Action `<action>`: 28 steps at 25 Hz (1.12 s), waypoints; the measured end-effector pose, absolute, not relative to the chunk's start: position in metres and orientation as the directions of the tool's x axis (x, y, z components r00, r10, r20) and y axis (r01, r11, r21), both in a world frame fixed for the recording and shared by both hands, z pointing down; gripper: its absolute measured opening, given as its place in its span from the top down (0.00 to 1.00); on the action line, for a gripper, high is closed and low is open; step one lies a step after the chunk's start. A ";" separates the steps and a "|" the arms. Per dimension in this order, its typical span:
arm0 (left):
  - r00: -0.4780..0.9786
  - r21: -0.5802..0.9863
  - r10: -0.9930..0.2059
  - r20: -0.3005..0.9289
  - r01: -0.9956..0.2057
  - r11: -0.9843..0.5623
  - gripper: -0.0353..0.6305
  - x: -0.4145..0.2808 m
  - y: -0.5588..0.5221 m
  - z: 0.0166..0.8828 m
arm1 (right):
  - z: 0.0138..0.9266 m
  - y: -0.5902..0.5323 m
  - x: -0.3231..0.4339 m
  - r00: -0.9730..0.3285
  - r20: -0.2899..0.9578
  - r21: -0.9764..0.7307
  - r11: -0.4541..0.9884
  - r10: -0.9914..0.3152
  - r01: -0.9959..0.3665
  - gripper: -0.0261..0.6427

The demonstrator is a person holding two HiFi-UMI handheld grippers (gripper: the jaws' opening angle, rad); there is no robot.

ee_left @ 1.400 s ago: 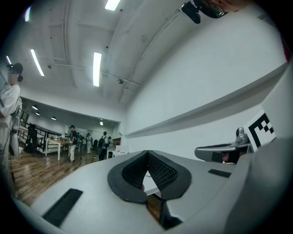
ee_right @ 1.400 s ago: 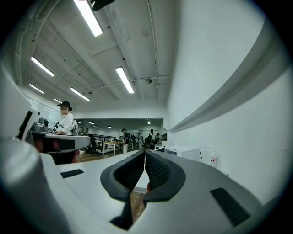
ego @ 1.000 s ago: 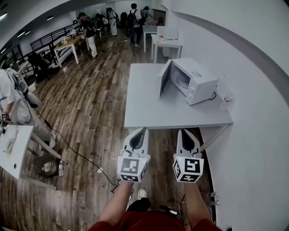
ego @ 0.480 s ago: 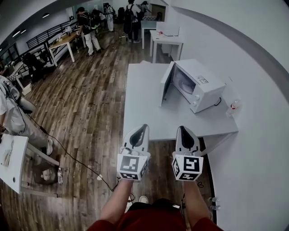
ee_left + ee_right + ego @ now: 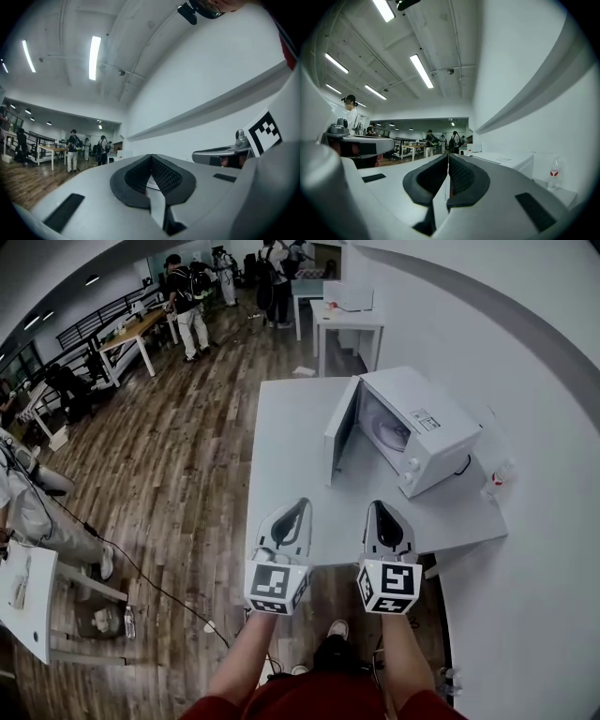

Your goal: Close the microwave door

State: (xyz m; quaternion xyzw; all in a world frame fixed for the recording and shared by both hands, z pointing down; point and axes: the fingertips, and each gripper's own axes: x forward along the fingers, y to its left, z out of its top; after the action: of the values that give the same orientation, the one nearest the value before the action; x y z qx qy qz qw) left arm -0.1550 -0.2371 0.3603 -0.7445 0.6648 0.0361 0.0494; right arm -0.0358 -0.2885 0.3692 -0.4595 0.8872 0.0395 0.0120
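The microwave sits on the right side of the white tabletop, close to the wall, with a small bottle just beyond it. Its door hangs wide open, standing out from the oven's front about square to it, and the cavity is in plain sight. The person holds the left tongs and the right tongs side by side over the near edge of the tabletop, well short of the oven. Both are clenched tight with nothing between the pads. From where I stand that door looks like a light, stiff panel that swings freely on its hinge, so I doubt it needs grasping at all. A steady push with closed tips on its outer face, out near the free edge, should carry it round. I'd go gently: the oven may skid on that smooth top, and the latch probably wants a firm last press.
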 end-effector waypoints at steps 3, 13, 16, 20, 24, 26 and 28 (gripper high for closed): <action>0.102 -0.030 -0.987 -0.121 -0.995 -0.099 0.91 -0.153 -0.277 0.351 | 0.362 -0.328 -0.036 -0.586 -0.060 0.057 0.583 -0.808 -0.810 0.92; 0.071 -0.046 -0.989 -0.127 -0.997 -0.066 0.91 -0.150 -0.370 0.344 | 0.356 -0.428 -0.038 -0.627 -0.063 0.048 0.625 -0.777 -0.779 0.92; 0.064 -0.055 -0.990 -0.123 -0.997 -0.058 0.91 -0.155 -0.388 0.349 | 0.362 -0.446 -0.044 -0.636 -0.058 0.042 0.634 -0.770 -0.772 0.92; 0.064 -0.050 -0.990 -0.124 -0.997 -0.058 0.91 -0.171 -0.410 0.358 | 0.376 -0.465 -0.062 -0.645 -0.037 0.046 0.644 -0.763 -0.764 0.92; 0.088 -0.041 -0.990 -0.111 -0.996 -0.084 0.91 -0.190 -0.432 0.375 | 0.391 -0.484 -0.082 -0.638 -0.010 0.058 0.637 -0.770 -0.769 0.92; 0.109 -0.044 -0.989 -0.103 -0.994 -0.105 0.91 -0.199 -0.443 0.384 | 0.397 -0.492 -0.092 -0.631 0.003 0.065 0.630 -0.776 -0.774 0.92; 0.141 -0.055 -0.985 -0.100 -0.989 -0.136 0.91 -0.206 -0.451 0.391 | 0.403 -0.499 -0.101 -0.624 0.013 0.069 0.623 -0.781 -0.779 0.92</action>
State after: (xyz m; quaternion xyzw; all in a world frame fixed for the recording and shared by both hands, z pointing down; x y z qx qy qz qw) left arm -0.2057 -0.4515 0.3912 -0.7535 0.6549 0.0198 0.0539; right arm -0.1007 -0.4992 0.4030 -0.4332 0.9006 0.0281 -0.0208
